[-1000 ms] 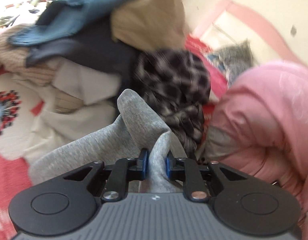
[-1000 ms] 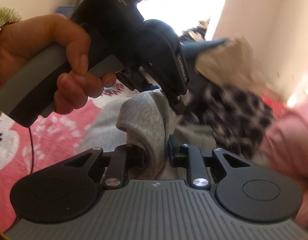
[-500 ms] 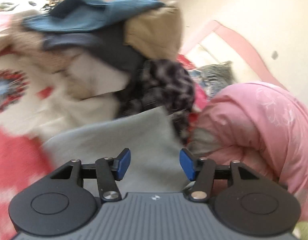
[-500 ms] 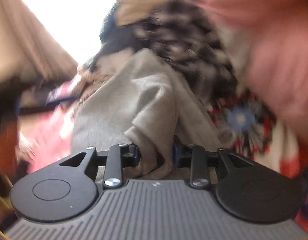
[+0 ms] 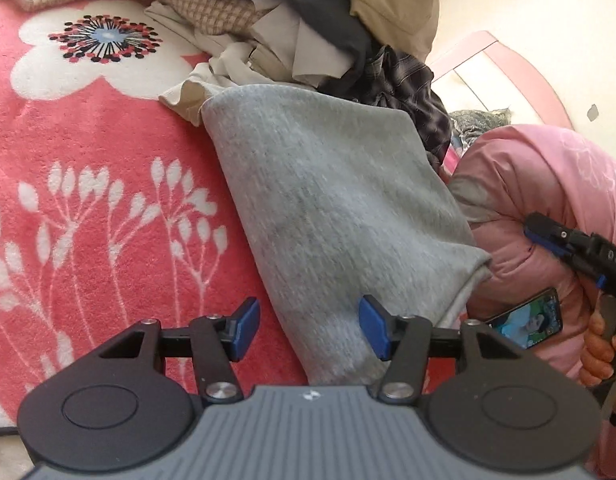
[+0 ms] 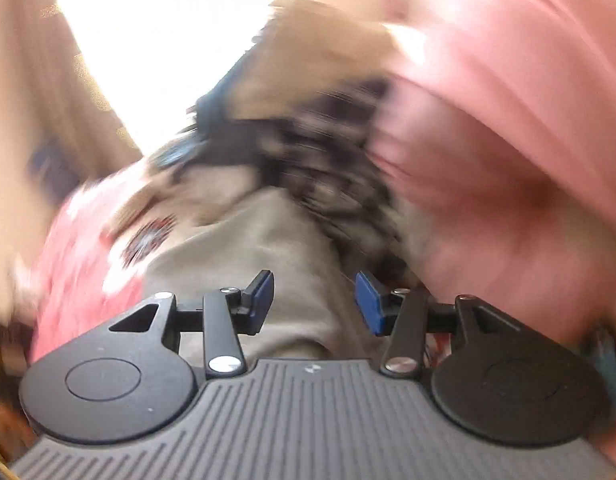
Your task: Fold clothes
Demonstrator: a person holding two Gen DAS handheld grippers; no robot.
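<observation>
A folded grey garment [image 5: 331, 208] lies flat on the pink flowered blanket [image 5: 88, 168], its far end against a heap of unfolded clothes [image 5: 308, 32]. My left gripper [image 5: 308, 328] hovers open over the garment's near end, blue pads apart and gripping nothing. In the blurred right wrist view the grey garment [image 6: 276, 264] lies below my right gripper [image 6: 313, 300], whose jaws are opening and not pressing on the cloth. The right gripper [image 5: 563, 246] also shows at the right edge of the left wrist view, held by a hand [image 5: 599, 344].
A pink quilt [image 5: 547, 200] bulges to the right of the garment, with a lit phone [image 5: 527, 322] lying on it. A pink headboard [image 5: 499, 64] and a cream wall stand behind. The clothes heap holds plaid, beige, blue and knitted pieces.
Both grippers let go of the grey garment and their jaws spread. The garment now lies flat and folded. Both hands pulled back toward the near end; the right view swung sharply.
</observation>
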